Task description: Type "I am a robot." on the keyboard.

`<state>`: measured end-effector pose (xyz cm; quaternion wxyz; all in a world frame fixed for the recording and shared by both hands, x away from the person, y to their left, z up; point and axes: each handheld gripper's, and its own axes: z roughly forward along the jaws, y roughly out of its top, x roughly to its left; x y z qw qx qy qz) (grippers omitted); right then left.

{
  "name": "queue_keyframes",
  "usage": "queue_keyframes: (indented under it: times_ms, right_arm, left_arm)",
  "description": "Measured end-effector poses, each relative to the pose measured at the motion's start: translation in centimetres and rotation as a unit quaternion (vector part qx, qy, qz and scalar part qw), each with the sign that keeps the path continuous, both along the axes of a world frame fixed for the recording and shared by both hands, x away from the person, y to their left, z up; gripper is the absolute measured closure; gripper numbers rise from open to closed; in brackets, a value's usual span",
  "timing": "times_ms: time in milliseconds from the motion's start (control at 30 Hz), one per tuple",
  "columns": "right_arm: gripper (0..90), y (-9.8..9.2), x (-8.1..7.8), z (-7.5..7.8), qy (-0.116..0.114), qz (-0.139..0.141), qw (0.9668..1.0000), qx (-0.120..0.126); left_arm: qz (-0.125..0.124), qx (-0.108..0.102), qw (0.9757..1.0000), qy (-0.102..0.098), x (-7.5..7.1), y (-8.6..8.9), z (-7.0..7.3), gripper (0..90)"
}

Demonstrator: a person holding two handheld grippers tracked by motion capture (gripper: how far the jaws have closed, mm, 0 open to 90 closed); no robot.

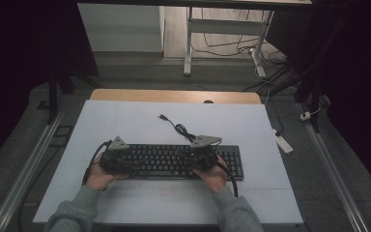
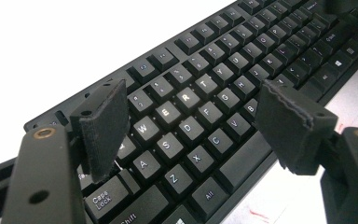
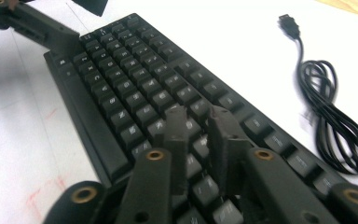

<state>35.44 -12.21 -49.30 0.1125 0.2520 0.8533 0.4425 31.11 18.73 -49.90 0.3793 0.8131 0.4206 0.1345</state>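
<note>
A black keyboard (image 1: 164,162) lies across the white table top (image 1: 125,121), its loose cable (image 1: 181,129) coiled behind it. My left gripper (image 1: 125,162) hovers over the keyboard's left end. In the left gripper view it (image 2: 193,109) stands wide open above the letter keys (image 2: 186,98), with nothing between the pads. My right gripper (image 1: 187,157) is over the keyboard's right half. Its jaws (image 3: 198,114) stand a narrow gap apart just above the keys (image 3: 121,79), holding nothing. The cable (image 3: 331,116) and its USB plug (image 3: 289,21) lie off to the right.
A wooden strip (image 1: 174,95) edges the table's far side. A white power strip (image 1: 284,143) lies on the floor to the right, and metal rails (image 1: 24,169) run along both sides. Desk legs and cables stand beyond the table.
</note>
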Motion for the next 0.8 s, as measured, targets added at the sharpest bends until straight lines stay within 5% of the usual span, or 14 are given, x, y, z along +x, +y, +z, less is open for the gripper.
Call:
queue_keyframes:
  times_ms: [500,800]
  right_arm:
    - [60.7,-5.2,-2.1,-0.3,-0.012,-0.029,0.9995,0.002]
    - [58.0,-5.7,-2.4,-0.4,-0.021,-0.031,0.9993,0.001]
  left_arm:
    - [0.013,0.001,0.9999,-0.004,0.2,0.0,0.0,28.7]
    - [0.014,-0.001,0.9999,-0.01,0.1,0.0,0.1,29.9]
